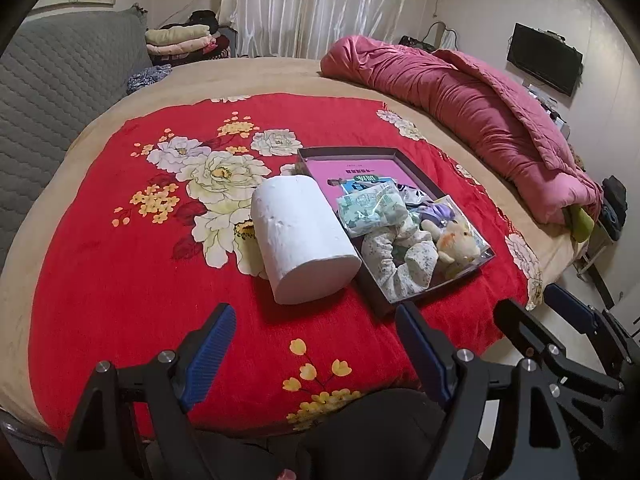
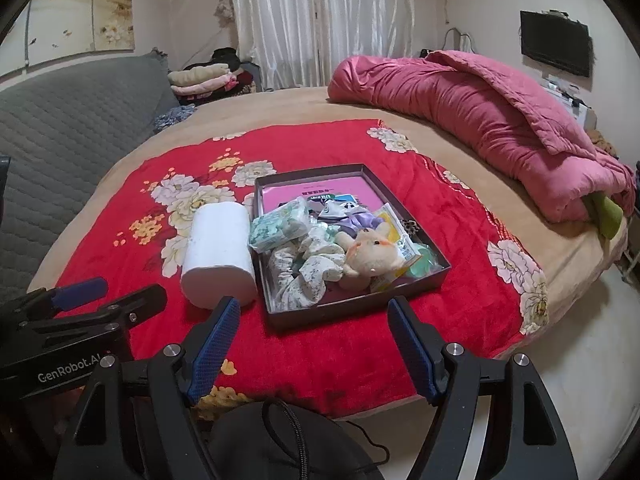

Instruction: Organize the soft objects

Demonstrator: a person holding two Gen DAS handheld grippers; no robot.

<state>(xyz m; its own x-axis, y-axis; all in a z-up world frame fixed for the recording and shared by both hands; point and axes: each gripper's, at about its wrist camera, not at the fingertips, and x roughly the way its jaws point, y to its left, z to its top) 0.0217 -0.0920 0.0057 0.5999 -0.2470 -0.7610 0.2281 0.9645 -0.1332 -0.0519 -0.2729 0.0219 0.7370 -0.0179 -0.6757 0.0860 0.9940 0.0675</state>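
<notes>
- The left hand-held gripper [image 1: 316,344] is seen spread wide and empty, held above the red floral blanket [image 1: 120,272] on the bed.
- The white paper roll [image 1: 304,240] is found lying on its side at 12 o'clock from it, apart.
- The right hand-held gripper [image 2: 314,334] is likewise wide and empty.
- The dark tray [image 2: 280,316], holding a plush toy [image 2: 370,256] and scrunchies [image 2: 308,276], lies at its 12 o'clock; the roll touches the tray's left wall.

Bed [image 2: 280,108] w/ red blanket [image 2: 352,344], curtains [image 2: 320,20], wall TV [image 2: 556,42].

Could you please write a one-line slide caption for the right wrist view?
Open right gripper faces a shallow box of soft items beside a white paper roll on a red floral blanket.
</notes>
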